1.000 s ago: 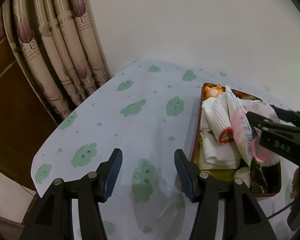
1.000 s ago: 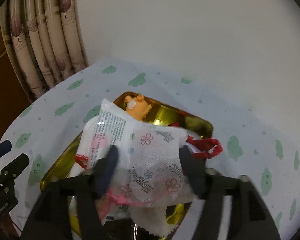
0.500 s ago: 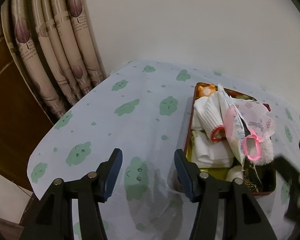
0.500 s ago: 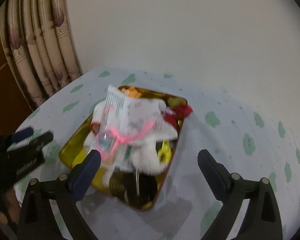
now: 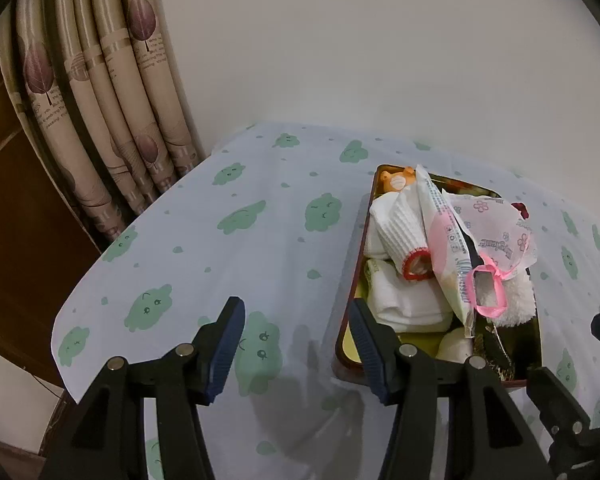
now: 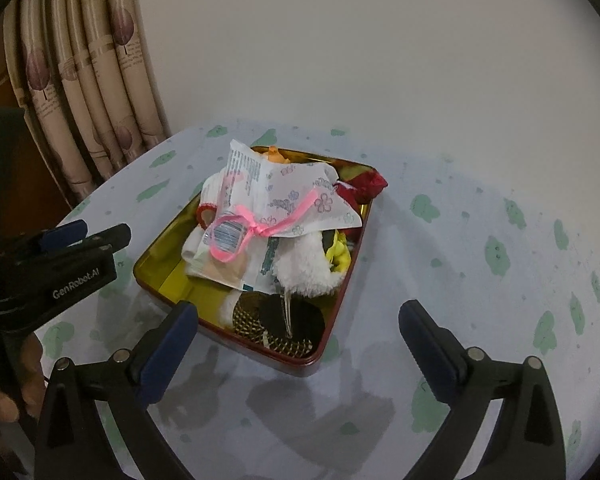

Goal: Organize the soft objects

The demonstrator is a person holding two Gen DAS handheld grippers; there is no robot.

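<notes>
Both claws hang spread and empty above the cloud-print table (image 6: pixel 460 240), the right claw (image 6: pixel 298 346) wide before the tin (image 6: pixel 342 300), the left claw (image 5: pixel 296 346) at its near-left corner. The flowered tissue pack (image 6: pixel 292 204), pink-ribboned, lies atop white socks (image 5: pixel 400 232) heaped in the tin; curtains (image 5: pixel 100 120) hang beyond.

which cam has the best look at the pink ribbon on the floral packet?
Right wrist. There the pink ribbon runs across the top of the floral packet, with bow and loop facing the camera. The left wrist sees the pile in the tin tray edge-on, so only the loop shows.
</notes>
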